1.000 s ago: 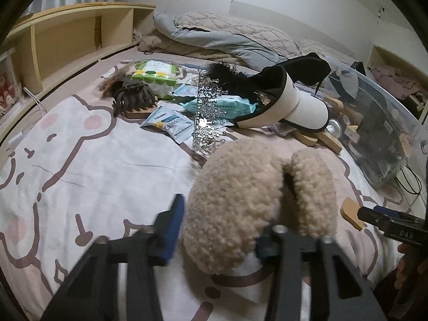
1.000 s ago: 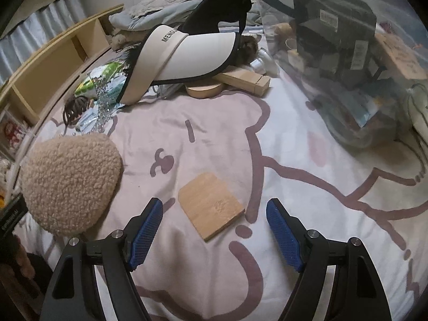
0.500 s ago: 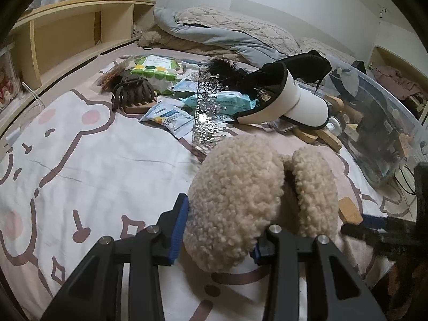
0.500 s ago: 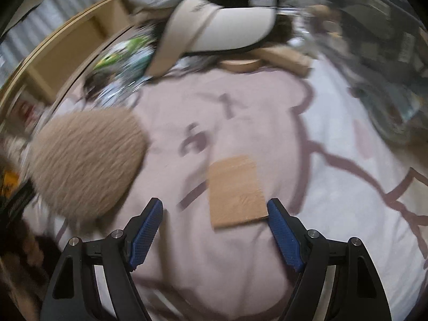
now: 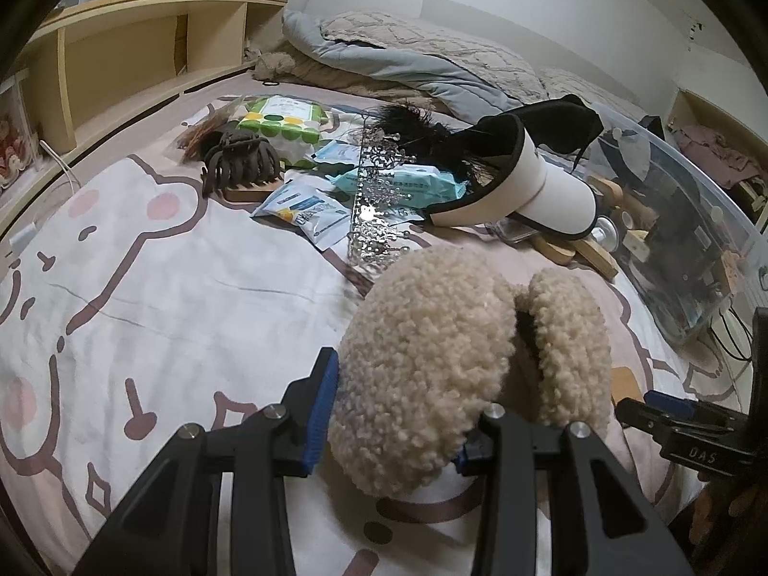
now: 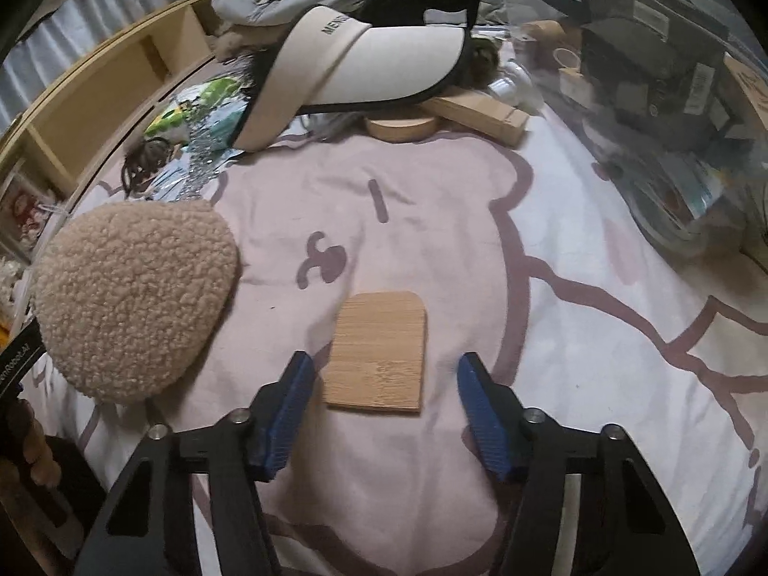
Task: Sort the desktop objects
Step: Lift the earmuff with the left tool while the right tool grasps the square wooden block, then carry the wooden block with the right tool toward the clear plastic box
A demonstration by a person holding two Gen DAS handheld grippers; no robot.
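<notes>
The fleece earmuffs (image 5: 461, 374) are clamped in the left claw (image 5: 393, 413). The thin bamboo board (image 6: 379, 350) is framed by the wide right claw (image 6: 384, 398); flat on the soft bed (image 6: 432, 221), it may be slid rather than gripped.

Left tongs (image 5: 396, 413) clamp fluffy earmuffs (image 5: 461, 360) above bedsheet (image 5: 144, 297).

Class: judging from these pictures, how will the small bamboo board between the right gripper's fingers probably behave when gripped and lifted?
The bamboo board looks flat and rigid, so it probably won't flex. It lies flush on the soft bedsheet, so the open right gripper may struggle to catch its thin edges. Its smooth face might slip.
</notes>
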